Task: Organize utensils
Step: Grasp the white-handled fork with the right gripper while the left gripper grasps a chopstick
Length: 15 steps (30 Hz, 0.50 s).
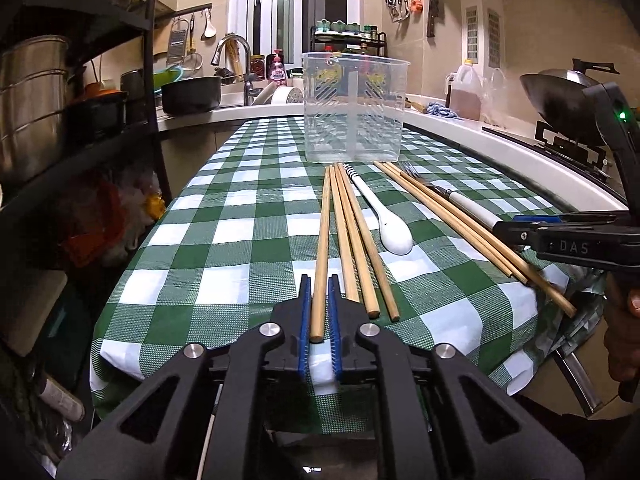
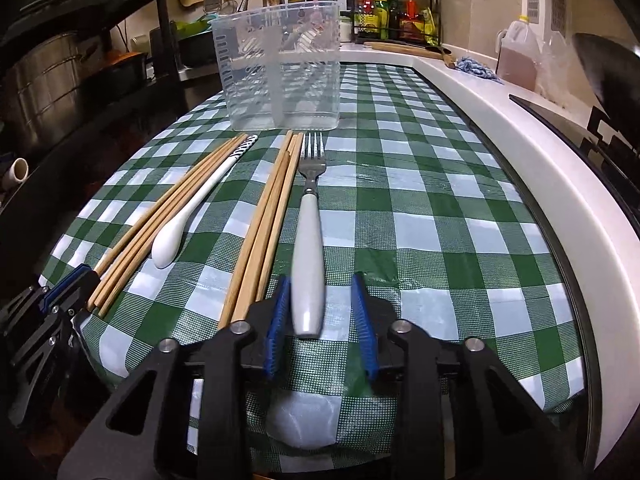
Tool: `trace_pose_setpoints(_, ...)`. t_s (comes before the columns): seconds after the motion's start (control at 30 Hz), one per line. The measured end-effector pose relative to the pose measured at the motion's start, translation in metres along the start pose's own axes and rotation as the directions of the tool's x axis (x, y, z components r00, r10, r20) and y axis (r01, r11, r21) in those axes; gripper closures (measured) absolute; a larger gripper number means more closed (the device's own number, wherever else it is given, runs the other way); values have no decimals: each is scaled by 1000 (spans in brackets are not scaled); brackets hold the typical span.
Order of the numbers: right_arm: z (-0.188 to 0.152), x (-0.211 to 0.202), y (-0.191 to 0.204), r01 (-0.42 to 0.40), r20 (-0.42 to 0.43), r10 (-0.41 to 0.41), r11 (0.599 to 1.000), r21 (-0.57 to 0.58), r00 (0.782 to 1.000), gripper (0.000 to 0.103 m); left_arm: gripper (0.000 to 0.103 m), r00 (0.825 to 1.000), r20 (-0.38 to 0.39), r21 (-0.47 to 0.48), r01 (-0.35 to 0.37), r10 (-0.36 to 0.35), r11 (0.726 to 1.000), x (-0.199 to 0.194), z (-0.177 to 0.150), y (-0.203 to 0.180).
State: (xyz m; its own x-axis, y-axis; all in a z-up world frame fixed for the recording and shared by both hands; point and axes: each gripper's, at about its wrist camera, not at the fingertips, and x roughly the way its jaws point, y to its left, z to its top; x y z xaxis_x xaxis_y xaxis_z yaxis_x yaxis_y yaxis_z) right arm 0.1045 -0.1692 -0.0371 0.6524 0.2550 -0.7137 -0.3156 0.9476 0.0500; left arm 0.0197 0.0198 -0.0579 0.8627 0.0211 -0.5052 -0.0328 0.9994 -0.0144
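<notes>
At 6 o'clock of the left wrist view, left claw (image 1: 320,312) is pinching 1 chopstick (image 1: 321,248) near its blunt end, blue pads (image 1: 305,312) pressing both sides, jaws nearly together. Risk: grip is sitting at the very tail, so the long stick is likely levering down or twisting out on lift; its 3 neighbours (image 1: 360,248) are lying just beside at 1 o'clock and could get dragged.

Right claw (image 2: 322,304) is straddling the fork (image 2: 308,240) handle, no squeeze yet: left pad is touching or nearly touching, right pad is standing clearly off. Risk: uneven contact is likely pushing the smooth handle sideways into the second chopstick bundle (image 2: 264,224) at 10 o'clock, or letting it roll.

Both claws are pointing forward and down toward the counter (image 2: 400,208). Divided clear holder (image 2: 280,68) is standing empty at 12 o'clock, well beyond the utensils; spoon (image 2: 188,216) is lying untouched between the 2 chopstick groups.
</notes>
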Motion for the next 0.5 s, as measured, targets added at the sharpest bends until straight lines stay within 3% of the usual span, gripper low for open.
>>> trace_pose_setpoints(0.17, 3, -6, -5, -13, -18, 13, 1000, 20, 1000, 85, 96, 1000, -16, -5, 10, -10, 1000, -1, 3, 0)
trace_pose_setpoints(0.5, 11, -54, -20, -9, 37, 7, 999, 49, 999, 86, 96, 999, 39, -9, 18, -17, 1000, -32, 25, 4)
